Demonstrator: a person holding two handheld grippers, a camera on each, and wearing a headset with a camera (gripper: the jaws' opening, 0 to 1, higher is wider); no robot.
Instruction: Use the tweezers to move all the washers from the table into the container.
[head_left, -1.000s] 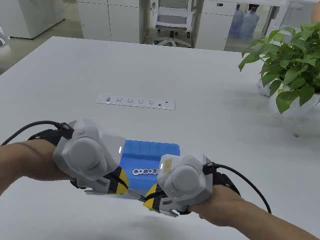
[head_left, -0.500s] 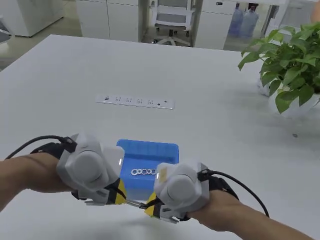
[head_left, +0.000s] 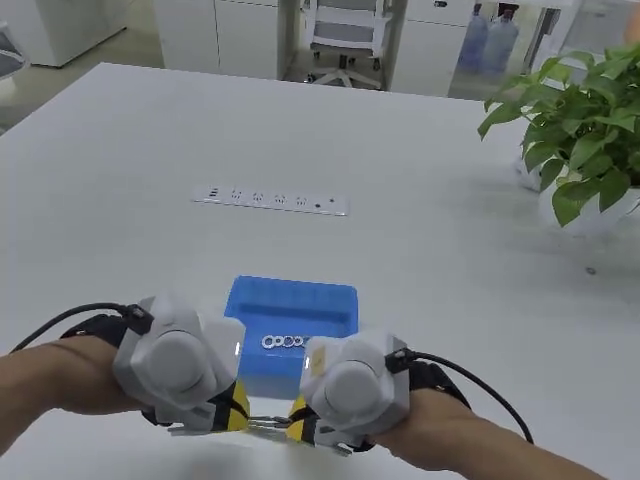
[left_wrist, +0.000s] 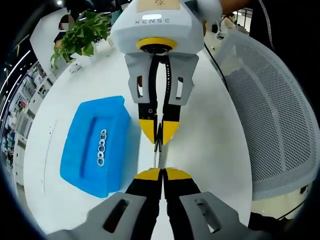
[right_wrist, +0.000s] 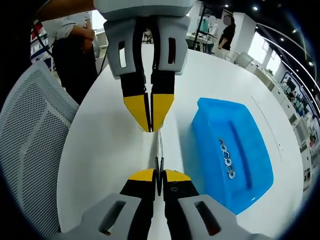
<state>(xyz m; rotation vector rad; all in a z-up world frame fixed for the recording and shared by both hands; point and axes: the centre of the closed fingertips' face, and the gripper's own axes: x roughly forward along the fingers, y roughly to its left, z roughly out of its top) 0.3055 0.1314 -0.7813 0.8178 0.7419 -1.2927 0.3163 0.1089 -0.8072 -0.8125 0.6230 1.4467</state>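
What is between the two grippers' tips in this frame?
The tweezers, thin and metallic, run from the left gripper to the right gripper, and both are shut on them. Both gripper views show this.

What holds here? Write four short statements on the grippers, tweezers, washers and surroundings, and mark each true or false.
1. The left gripper and the right gripper are both shut on the tweezers, one at each end. True.
2. The washers lie scattered on the bare table. False: they lie in a row in the recess of the blue container.
3. The power strip lies between the grippers and the container. False: it lies beyond the container, farther from the person.
4. A potted plant stands on the table at the right. True.
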